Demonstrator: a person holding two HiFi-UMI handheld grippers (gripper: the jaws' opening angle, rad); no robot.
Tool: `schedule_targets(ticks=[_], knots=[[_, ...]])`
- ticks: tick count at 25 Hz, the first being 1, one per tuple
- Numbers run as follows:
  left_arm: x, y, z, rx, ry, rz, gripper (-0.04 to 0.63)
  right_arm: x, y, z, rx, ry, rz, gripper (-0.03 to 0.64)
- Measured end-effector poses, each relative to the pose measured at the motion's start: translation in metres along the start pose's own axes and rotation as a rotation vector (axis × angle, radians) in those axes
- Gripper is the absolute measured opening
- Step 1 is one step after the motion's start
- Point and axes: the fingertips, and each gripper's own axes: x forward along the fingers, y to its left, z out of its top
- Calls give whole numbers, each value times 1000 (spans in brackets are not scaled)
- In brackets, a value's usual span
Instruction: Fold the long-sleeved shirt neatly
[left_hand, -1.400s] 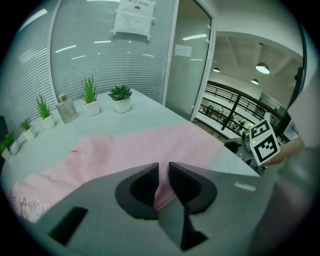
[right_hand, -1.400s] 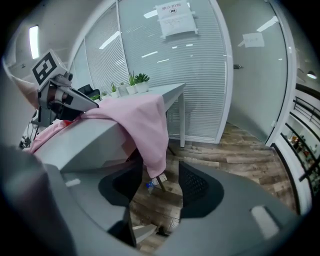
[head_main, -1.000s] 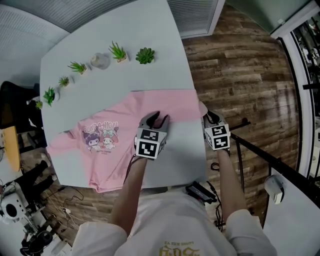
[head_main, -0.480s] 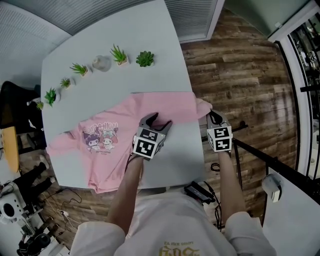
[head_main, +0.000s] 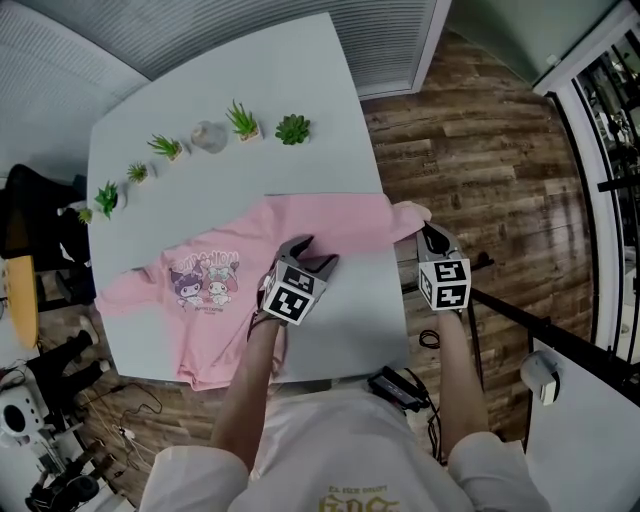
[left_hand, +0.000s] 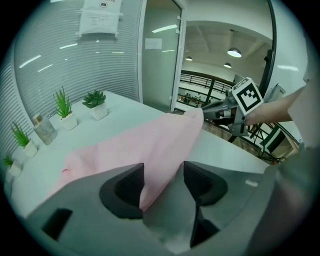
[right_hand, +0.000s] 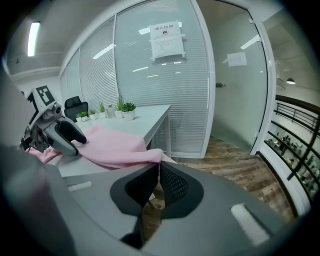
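Observation:
A pink long-sleeved shirt (head_main: 215, 272) with a cartoon print lies flat on the light grey table (head_main: 345, 310). Its right sleeve (head_main: 340, 215) runs to the table's right edge. My right gripper (head_main: 428, 232) is shut on the sleeve's cuff (right_hand: 150, 156) and holds it lifted just past that edge. My left gripper (head_main: 313, 254) hovers over the sleeve near the shoulder; its jaws have just been opening. In the left gripper view the sleeve (left_hand: 150, 145) passes loosely between the left gripper's (left_hand: 163, 172) wide jaws, and the pads do not press on it.
Several small potted plants (head_main: 240, 120) and a glass jar (head_main: 208, 135) line the table's far edge. Wood floor (head_main: 480, 150) and a black railing (head_main: 540, 320) lie to the right. A black device (head_main: 400, 388) sits at the front edge. A dark chair (head_main: 30, 220) stands left.
The left gripper's jaws have spread apart and the gripper has rolled a little. The right gripper has risen with the cuff, lifting the sleeve's end off the table edge.

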Motion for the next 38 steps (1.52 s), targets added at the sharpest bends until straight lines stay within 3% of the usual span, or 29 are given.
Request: schedule_targets(ticks=[7,12,18,32,38], knots=[[-7,-10,5,35,-5,-43,193,-15,3,38,10,-54,6,21],[-12,-6,8,38,-16,-10,102,-24,9,55,3,-75,4,23],[-19,-1,10,25,-29,8,41,-32,16,69,8,-92,-2,21],[-50,7,24,-34,-94,41,29,-49,35,115,-66,-154,-18,23],[-65,17,31,-102,-136,71,31,-51,45,139,-94,-187,-26,23]])
